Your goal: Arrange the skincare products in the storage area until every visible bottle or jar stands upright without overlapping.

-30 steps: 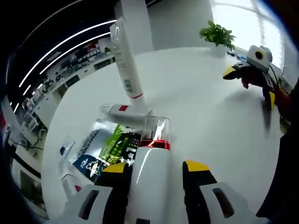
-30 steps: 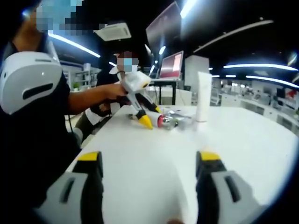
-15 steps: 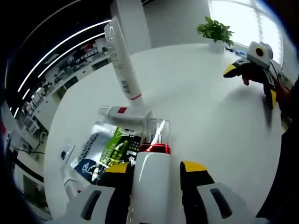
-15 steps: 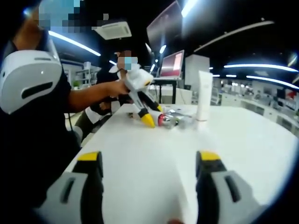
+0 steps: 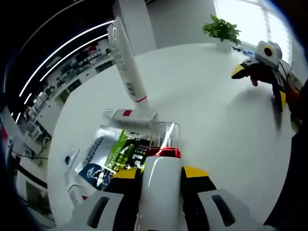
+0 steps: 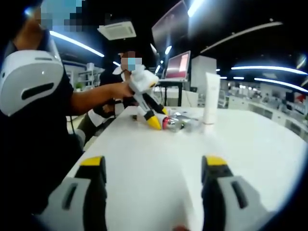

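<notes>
A white bottle (image 5: 160, 192) with a red band and a clear cap (image 5: 165, 135) lies on the white table (image 5: 211, 125). My left gripper (image 5: 161, 173) is shut on its body, with both yellow tips against its sides. Just beyond the cap, a small white tube (image 5: 129, 115) with a red label lies flat, and a tall white tube (image 5: 127, 62) stands upright on its cap. In the right gripper view, the left gripper (image 6: 155, 121) holds the bottle (image 6: 174, 125) low on the table beside the tall tube (image 6: 210, 98). My right gripper (image 6: 151, 163) hangs open over bare table.
Blue and green sachets (image 5: 113, 154) lie flat left of the bottle. A potted plant (image 5: 222, 32) stands at the table's far edge. The right gripper (image 5: 260, 86) hovers at the table's right side. A person's arm (image 6: 91, 98) and body fill the left of the right gripper view.
My left gripper's jaws have closed in from a gap on either side to touch the white bottle. The right gripper has stayed still and open.
</notes>
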{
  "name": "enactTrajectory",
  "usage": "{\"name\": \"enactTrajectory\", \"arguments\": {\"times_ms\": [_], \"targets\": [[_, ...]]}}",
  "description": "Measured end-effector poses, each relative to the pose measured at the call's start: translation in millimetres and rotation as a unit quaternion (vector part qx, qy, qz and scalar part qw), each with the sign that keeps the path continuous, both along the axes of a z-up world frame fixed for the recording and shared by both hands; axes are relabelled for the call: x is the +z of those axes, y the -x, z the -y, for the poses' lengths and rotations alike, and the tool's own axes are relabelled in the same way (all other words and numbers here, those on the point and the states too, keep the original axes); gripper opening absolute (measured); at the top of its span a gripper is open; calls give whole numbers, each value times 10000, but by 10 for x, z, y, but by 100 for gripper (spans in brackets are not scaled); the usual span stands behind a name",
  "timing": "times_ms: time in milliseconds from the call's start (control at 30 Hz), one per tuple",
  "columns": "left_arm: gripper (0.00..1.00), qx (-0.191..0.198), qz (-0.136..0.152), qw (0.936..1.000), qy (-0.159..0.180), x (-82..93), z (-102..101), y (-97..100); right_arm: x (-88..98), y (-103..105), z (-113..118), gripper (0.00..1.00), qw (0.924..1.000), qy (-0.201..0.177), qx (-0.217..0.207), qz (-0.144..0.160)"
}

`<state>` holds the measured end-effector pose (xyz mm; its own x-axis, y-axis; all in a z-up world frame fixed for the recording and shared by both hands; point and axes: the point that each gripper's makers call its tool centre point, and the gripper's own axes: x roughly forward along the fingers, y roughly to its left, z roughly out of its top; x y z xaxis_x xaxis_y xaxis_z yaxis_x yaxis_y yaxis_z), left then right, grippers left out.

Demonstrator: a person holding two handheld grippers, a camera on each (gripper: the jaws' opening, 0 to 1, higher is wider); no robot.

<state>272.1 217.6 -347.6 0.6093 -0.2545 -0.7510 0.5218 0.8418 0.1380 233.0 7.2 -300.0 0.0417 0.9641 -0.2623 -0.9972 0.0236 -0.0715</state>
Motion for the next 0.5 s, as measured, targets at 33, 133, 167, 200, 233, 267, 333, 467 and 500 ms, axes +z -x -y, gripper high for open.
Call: {"name": "enactTrajectory", "arguments": {"times_ms": [33,133,167,200,233,267,333,467,500], "targets": [[33,2,5,10000,1,1,0,0,2,1,-1,82,10000,-1,5,0],[33,7,18,10000,-7,5,0,-3,7,1,-3,82,10000,-2,9,1],[33,7,22,10000,-11,6,-1,-4,7,1,-3,82,10000,0,9,1],[33,10,25,10000,-12,8,0,-5,7,1,-3,82,10000,2,8,4],[33,11,30,10000,-17,9,0,-6,7,2,-4,82,10000,5,10,6],[33,8,37,10000,-26,10,0,-7,8,3,-5,82,10000,4,14,5],[33,8,55,10000,-37,13,1,-8,9,5,-9,82,10000,6,22,0],[32,4,106,9999,-64,18,0,-11,10,14,-13,82,10000,10,38,-2],[32,4,121,9999,-74,19,-2,-11,12,15,-14,82,10000,7,40,-3]]}}
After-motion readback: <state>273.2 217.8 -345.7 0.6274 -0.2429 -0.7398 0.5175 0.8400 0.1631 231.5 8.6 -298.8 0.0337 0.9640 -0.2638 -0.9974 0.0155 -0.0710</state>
